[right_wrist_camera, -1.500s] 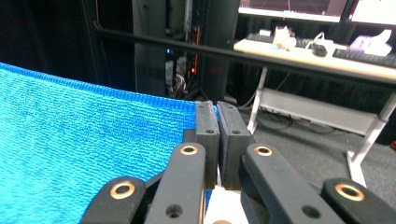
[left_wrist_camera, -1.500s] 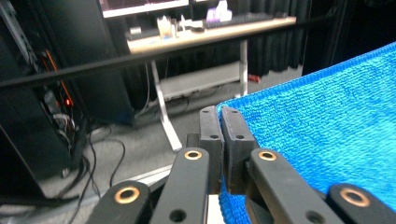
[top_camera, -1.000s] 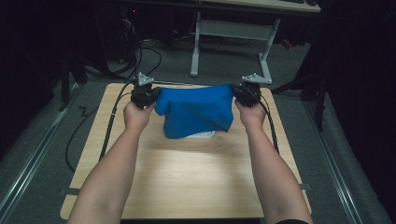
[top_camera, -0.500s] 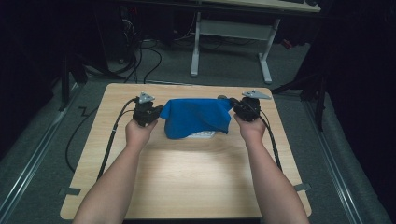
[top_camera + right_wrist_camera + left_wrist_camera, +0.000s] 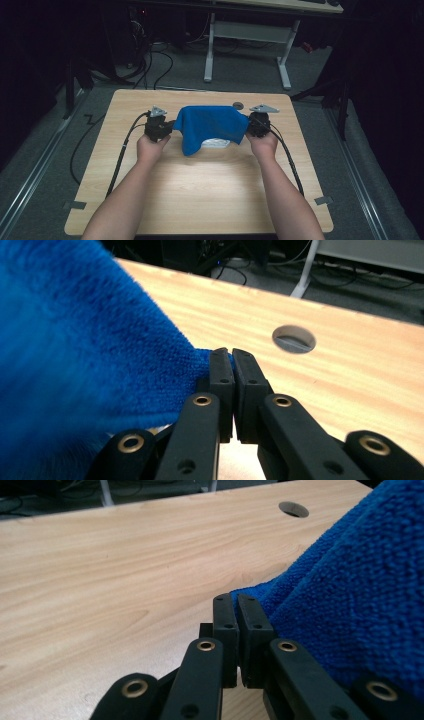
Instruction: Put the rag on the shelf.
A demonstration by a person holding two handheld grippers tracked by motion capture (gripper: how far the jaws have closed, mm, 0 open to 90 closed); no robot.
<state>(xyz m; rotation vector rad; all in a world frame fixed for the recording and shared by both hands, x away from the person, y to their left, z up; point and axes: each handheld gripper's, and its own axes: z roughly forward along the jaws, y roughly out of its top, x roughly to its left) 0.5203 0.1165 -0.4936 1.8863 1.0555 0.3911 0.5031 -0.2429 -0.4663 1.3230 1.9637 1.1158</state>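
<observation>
A blue towel (image 5: 210, 126) hangs stretched between my two grippers over the far middle of the wooden table (image 5: 200, 190). My left gripper (image 5: 160, 129) is shut on the towel's left corner; in the left gripper view its jaws (image 5: 236, 605) pinch the blue towel (image 5: 360, 595) at their tips. My right gripper (image 5: 259, 125) is shut on the right corner, and in the right gripper view the blue towel (image 5: 75, 355) spreads to the left of the closed gripper (image 5: 231, 357). A white thing (image 5: 216, 143) lies on the table beneath the towel's lower edge, mostly hidden.
A round cable hole (image 5: 238, 105) sits in the table near its far edge, just behind the towel. Black cables (image 5: 122, 155) trail from each gripper along the table. A white desk frame (image 5: 250, 35) and floor cables stand beyond the table.
Both grippers have drawn toward me and lowered with the towel, which went from a tall hanging drape to a lower one, its bottom edge now folding onto the table.
</observation>
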